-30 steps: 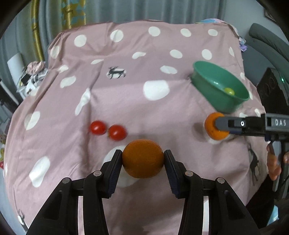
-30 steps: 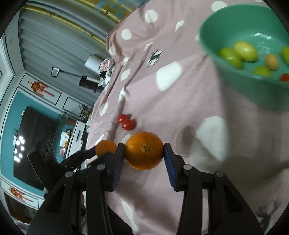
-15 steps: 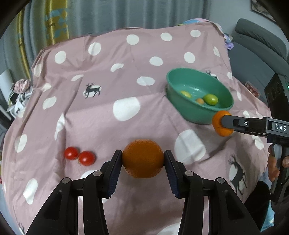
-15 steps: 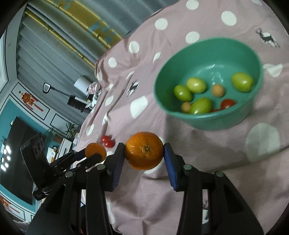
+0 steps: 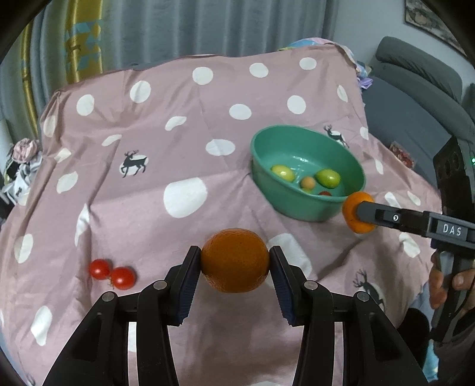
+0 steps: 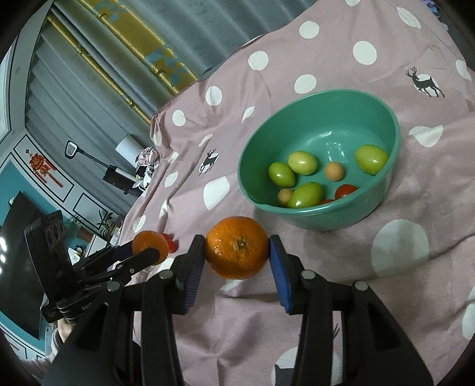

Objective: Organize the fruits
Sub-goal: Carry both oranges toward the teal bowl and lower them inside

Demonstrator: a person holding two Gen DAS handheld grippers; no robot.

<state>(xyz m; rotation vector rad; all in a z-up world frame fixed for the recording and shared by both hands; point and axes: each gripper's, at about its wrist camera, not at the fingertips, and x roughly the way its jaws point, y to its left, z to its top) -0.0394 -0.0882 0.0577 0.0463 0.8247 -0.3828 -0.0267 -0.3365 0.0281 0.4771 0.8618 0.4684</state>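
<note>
My left gripper (image 5: 235, 262) is shut on an orange (image 5: 235, 259), lifted above the pink spotted cloth (image 5: 148, 207). My right gripper (image 6: 237, 252) is shut on a second orange (image 6: 237, 247), held just in front of the green bowl (image 6: 394, 124). In the left wrist view that second orange (image 5: 354, 212) hangs beside the bowl's (image 5: 297, 207) near right rim. The bowl holds several green fruits (image 6: 302, 162), small tan ones and red tomatoes (image 6: 345, 190). Two red tomatoes (image 5: 112, 273) lie on the cloth to the left. The left gripper's orange (image 6: 148, 245) shows at the left of the right wrist view.
The cloth covers a raised surface that drops off at its edges. A grey sofa (image 5: 415, 98) stands at the right, curtains (image 5: 178, 26) behind. A hand (image 5: 448, 282) grips the right tool's handle. Clutter (image 5: 20, 160) lies past the cloth's left edge.
Both grippers rose and drew back with their oranges. The bowl, earlier close and partly cut off, now sits in full view with its fruit visible. The two tomatoes shifted to the lower left.
</note>
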